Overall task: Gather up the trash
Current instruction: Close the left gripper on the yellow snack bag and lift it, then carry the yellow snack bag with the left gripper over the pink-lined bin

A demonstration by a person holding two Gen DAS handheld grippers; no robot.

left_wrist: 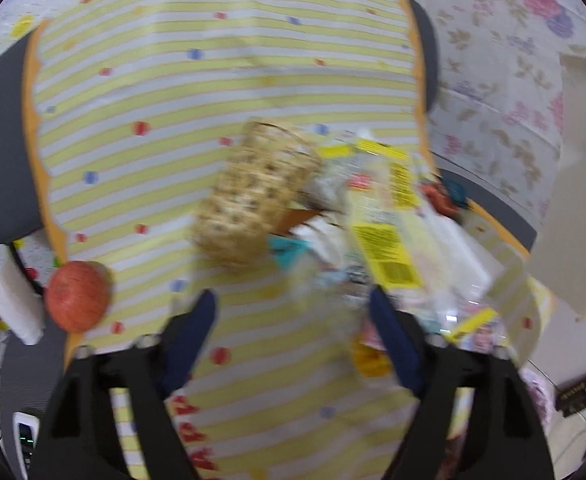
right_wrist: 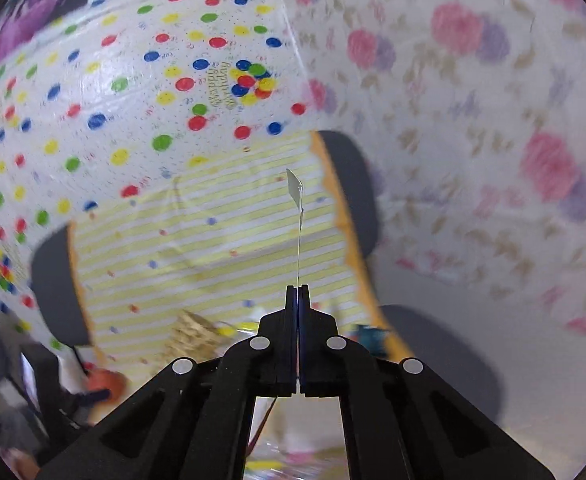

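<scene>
Two views, left wrist first: left gripper (left_wrist: 293, 308) spread, nothing held, hovering over striped cloth (left_wrist: 141, 92).
Trash: wrapper pile (left_wrist: 389, 232) heaped twd cloth's right edge, touching tipped wicker basket (left_wrist: 253, 188); not yet collected.
Other: orange ball (left_wrist: 77, 296) at cloth's left edge.
Right wrist: right gripper (right_wrist: 297, 292) pressed together, thin clear sheet (right_wrist: 297, 208) pinched edge-on above the cloth.
Progress: early; approx one piece lifted, bulk left.
</scene>
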